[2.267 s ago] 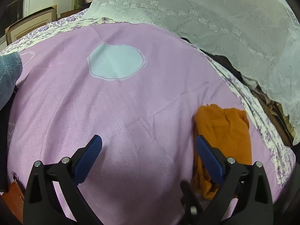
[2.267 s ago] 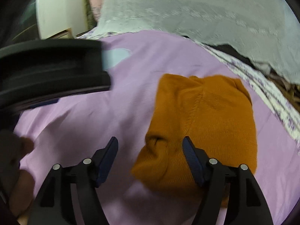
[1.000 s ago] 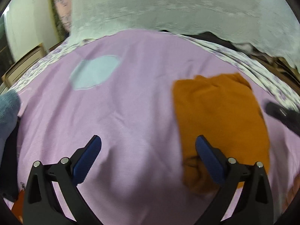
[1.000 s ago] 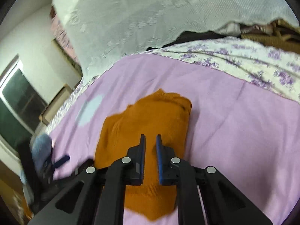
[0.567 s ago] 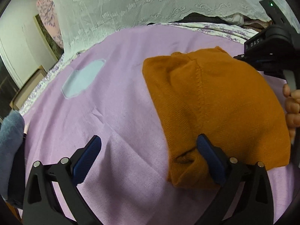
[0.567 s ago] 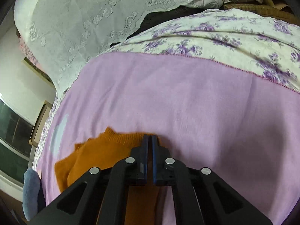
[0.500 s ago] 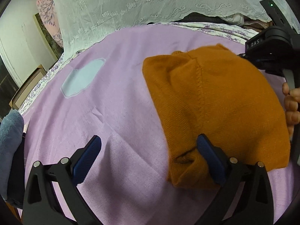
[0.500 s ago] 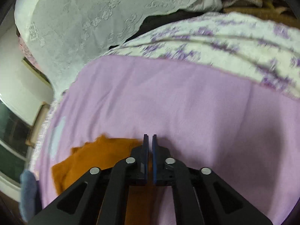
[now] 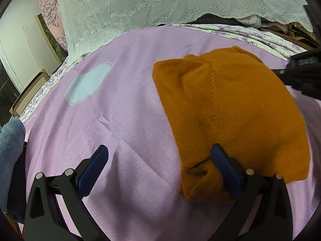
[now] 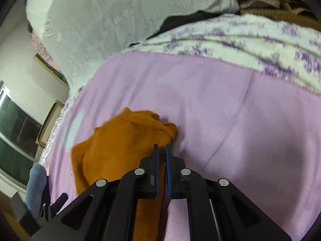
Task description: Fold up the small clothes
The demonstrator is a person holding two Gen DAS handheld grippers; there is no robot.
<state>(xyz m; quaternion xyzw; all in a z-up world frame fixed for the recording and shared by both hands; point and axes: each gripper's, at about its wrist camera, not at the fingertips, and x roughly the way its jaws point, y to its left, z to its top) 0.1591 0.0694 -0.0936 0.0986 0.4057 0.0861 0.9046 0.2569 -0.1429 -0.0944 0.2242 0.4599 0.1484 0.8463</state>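
A folded orange knit garment (image 9: 230, 108) lies on the pink bedspread (image 9: 128, 120). My left gripper (image 9: 160, 166) is open and empty, low over the spread, its right finger (image 9: 224, 166) against the garment's near left corner. My right gripper (image 10: 162, 150) is shut on the garment's (image 10: 120, 146) right edge, with orange knit pinched between the narrow jaws. The right gripper's black body (image 9: 305, 74) shows at the right edge of the left wrist view.
A pale blue patch (image 9: 88, 84) sits on the spread at the far left. A white lace cover (image 9: 180, 6) and a floral sheet (image 10: 250, 46) lie beyond. A grey-blue plush item (image 9: 10, 140) rests at the left edge. A window (image 10: 14, 130) is at the left.
My right gripper has swung round to the garment's right edge and shut on it. The left gripper has moved closer to the garment's near corner and stayed open.
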